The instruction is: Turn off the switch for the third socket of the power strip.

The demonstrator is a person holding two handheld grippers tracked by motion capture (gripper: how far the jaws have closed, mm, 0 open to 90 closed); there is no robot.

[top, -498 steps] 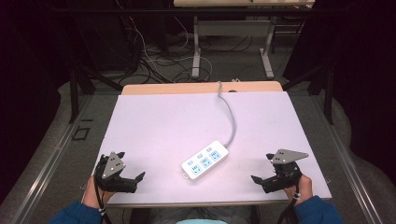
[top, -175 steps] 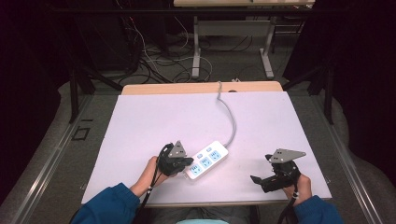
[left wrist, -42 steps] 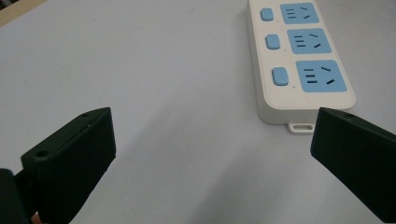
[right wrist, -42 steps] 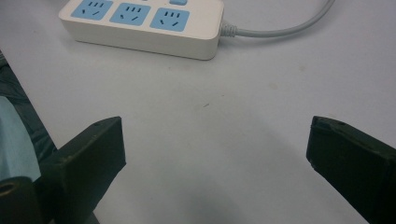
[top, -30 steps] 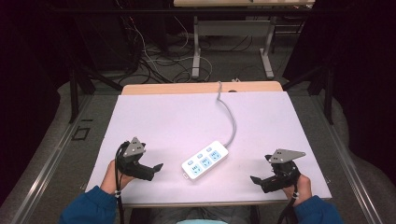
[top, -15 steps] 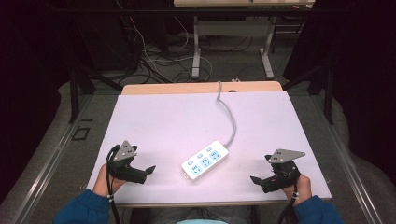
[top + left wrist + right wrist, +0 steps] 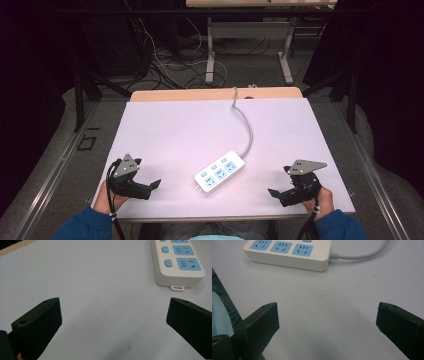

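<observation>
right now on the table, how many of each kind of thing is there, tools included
power strip: 1
grey cord on the strip: 1
left tool, open: 1
right tool, open: 1
total: 4

Left gripper, black two-jaw unit with grey three-cornered top plate: moved from touching the left end of the white three-socket power strip with blue faces about six seconds ago, back toward the near-left corner of the white-topped bench; now well apart from the strip, jaws spread wide over bare surface. Person's left hand and blue sleeve: withdrawn with it, sleeve now at the bench's near edge.
</observation>
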